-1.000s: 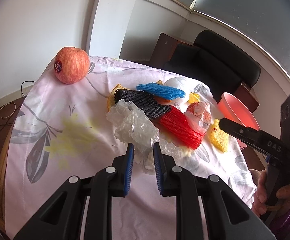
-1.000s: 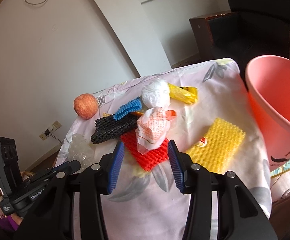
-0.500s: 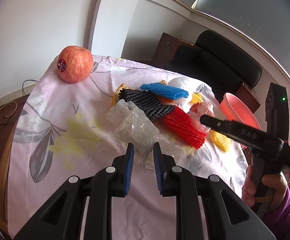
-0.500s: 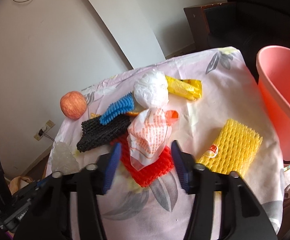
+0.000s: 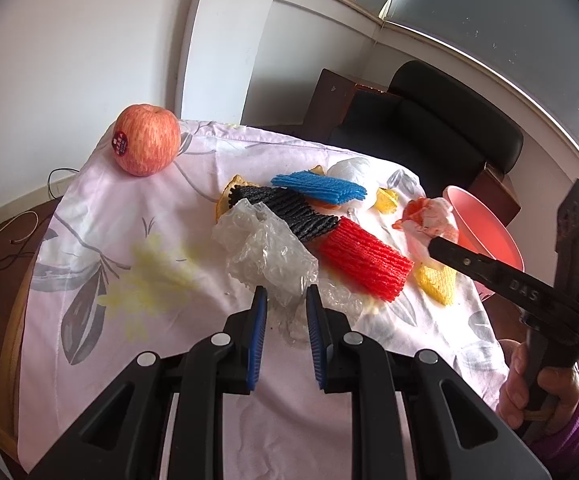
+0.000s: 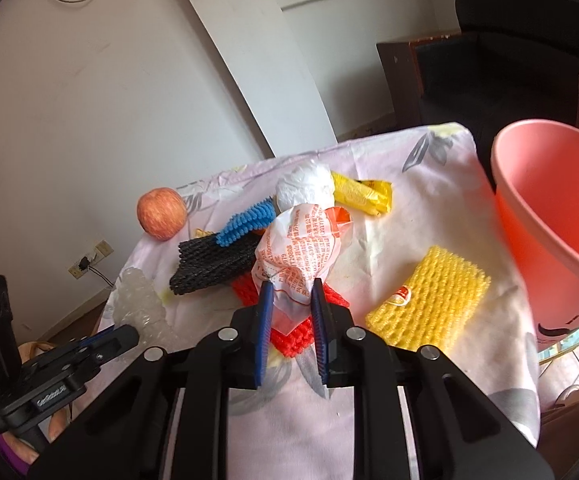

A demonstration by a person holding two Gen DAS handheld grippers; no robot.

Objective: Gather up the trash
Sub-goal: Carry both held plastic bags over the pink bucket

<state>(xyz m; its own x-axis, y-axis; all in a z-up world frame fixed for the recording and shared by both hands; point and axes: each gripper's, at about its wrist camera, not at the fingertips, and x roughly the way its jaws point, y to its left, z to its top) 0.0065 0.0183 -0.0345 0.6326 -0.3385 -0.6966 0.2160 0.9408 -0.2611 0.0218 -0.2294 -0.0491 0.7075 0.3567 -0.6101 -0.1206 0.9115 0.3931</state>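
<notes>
My right gripper (image 6: 289,292) is shut on a white and orange printed plastic bag (image 6: 301,252), held above the red foam net (image 6: 293,332); the bag also shows in the left wrist view (image 5: 429,224). My left gripper (image 5: 285,300) is shut on the edge of a crumpled clear plastic bag (image 5: 265,252). Red (image 5: 363,262), black (image 5: 285,210), blue (image 5: 317,186) and yellow (image 6: 429,300) foam nets, a white bag ball (image 6: 305,186) and a yellow wrapper (image 6: 363,192) lie on the cloth. A pink bucket (image 6: 553,208) stands at the table's right.
An apple (image 5: 145,140) sits at the far left corner of the floral tablecloth (image 5: 137,272). A dark chair (image 5: 437,128) and wooden cabinet (image 5: 329,100) stand behind the table. The table edges drop off on all sides.
My right gripper moved in and closed on the white and orange bag, lifting it off the pile. My left gripper stayed on the clear plastic bag.
</notes>
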